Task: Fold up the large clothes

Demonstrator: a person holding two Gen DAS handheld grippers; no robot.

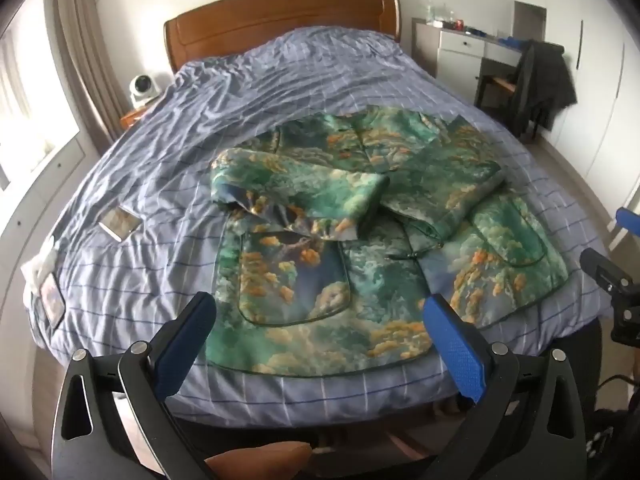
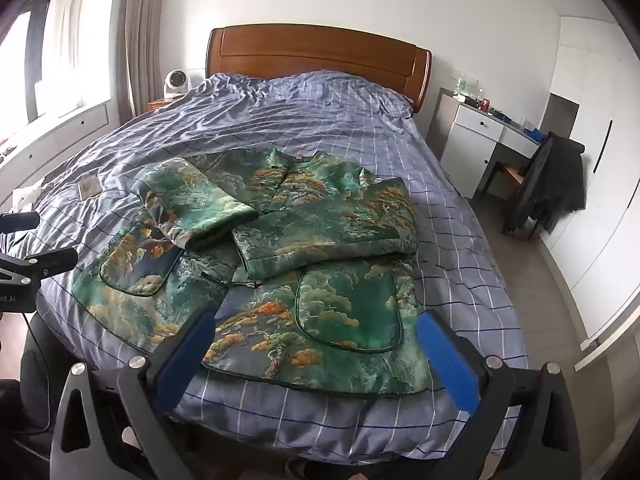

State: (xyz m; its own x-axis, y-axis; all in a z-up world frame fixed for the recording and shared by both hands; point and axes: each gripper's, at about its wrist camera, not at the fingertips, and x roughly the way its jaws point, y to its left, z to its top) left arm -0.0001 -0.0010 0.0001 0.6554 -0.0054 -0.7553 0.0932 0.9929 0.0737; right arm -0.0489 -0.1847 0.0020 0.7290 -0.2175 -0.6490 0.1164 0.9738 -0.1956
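Note:
A large green jacket with orange and cloud patterns [image 1: 360,216] lies on the bed, front up, collar toward the headboard. Both sleeves are folded across its chest; two big pockets show near the hem. It also shows in the right wrist view [image 2: 280,248]. My left gripper [image 1: 320,320] is open and empty, hovering above the hem on the jacket's left half. My right gripper [image 2: 316,340] is open and empty, above the hem on the right half. The right gripper's side shows at the left wrist view's right edge [image 1: 612,280].
The bed has a crumpled blue checked cover [image 1: 280,80] and a wooden headboard [image 1: 280,16]. Small flat packets [image 1: 120,222] lie on its left side. A white desk [image 2: 488,136] and a chair draped with dark clothes [image 2: 552,184] stand to the right.

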